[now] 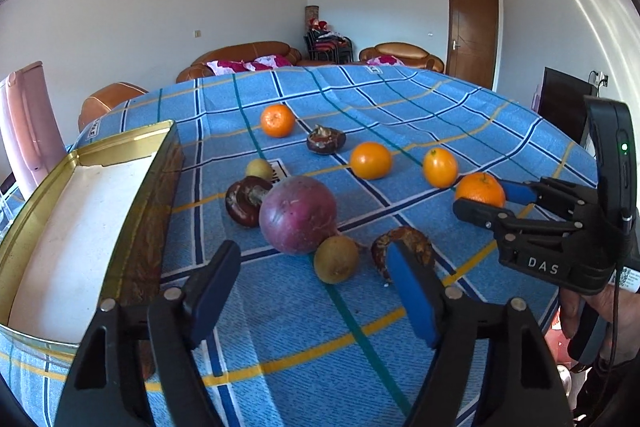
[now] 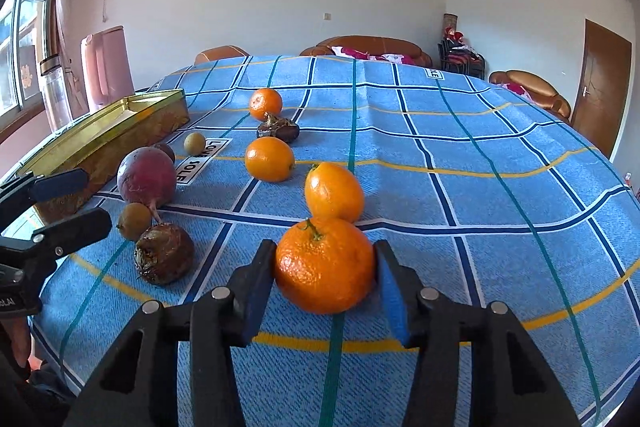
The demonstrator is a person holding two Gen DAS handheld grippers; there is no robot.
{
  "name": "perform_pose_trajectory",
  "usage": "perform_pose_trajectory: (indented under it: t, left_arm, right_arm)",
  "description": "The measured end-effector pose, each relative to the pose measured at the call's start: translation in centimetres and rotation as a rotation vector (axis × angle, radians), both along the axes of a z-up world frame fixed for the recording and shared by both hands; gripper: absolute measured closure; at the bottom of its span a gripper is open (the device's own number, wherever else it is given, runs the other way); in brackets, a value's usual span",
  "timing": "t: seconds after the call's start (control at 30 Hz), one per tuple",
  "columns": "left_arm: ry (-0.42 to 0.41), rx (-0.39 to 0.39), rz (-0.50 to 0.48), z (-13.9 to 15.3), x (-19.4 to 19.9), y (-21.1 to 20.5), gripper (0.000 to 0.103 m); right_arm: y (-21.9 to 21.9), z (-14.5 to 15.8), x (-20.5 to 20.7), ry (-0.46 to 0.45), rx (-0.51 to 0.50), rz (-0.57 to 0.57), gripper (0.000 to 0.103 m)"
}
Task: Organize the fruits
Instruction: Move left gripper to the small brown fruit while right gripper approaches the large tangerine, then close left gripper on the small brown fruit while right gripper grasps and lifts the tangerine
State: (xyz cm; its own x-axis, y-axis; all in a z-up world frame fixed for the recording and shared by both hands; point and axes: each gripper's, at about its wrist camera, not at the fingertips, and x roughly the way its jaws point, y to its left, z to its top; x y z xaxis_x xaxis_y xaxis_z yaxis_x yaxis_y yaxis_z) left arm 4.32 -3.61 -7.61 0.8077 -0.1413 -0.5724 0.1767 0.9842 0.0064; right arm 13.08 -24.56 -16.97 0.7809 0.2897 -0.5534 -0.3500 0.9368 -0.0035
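Mandarin [image 2: 325,265] sits near the tabletop's [image 2: 500,207] front edge, between the blue pads of my right tool [image 2: 325,281], which look to touch it on both sides; I judge it gripped but not lifted. My left tool [image 1: 312,291] hangs wide and empty near a brown fruit [image 1: 335,259]. A squeeze off centre could let the round mandarin roll out. An oval orange [image 2: 334,191] sits just behind it and may be knocked. The tin [image 1: 80,211] waits at the left edge.
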Motion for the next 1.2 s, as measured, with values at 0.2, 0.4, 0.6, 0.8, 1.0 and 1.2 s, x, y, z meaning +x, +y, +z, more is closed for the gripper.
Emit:
perform_pose_trajectory:
  t: [0.2,0.4,0.6,0.8,1.0,1.2]
  left_arm:
    - [0.028,-0.005,-0.014,-0.5,0.6,-0.5,0.036]
    - [0.055,-0.016,-0.019,-0.7,1.4,-0.6,0.035]
    - [0.105,-0.070,-0.014,-1.3,1.9,0.4,0.053]
    - [0.127,0.007,-0.039,-1.8,2.2,-1.2,0.057]
    - [0.124,-0.027,-0.060,-1.8,2.2,-0.9,0.074]
    - [0.094,-0.028,-0.084,-1.9,1.6,-0.9,0.075]
  right_arm:
    - [0.0,0.0,0.0,-0.001,0.000,0.008,0.052]
    - [0.2,0.0,-0.1,-0.006,-0.008,0.010,0.052]
    - [0.1,0.0,-0.2,-0.008,-0.007,0.015,0.052]
    - [0.2,0.0,-0.1,-0.010,-0.010,0.016,0.052]
    - [0.2,0.0,-0.3,-0.020,-0.003,0.022,0.052]
    - [-0.1,0.1,-0.6,-0.038,0.012,0.035,0.052]
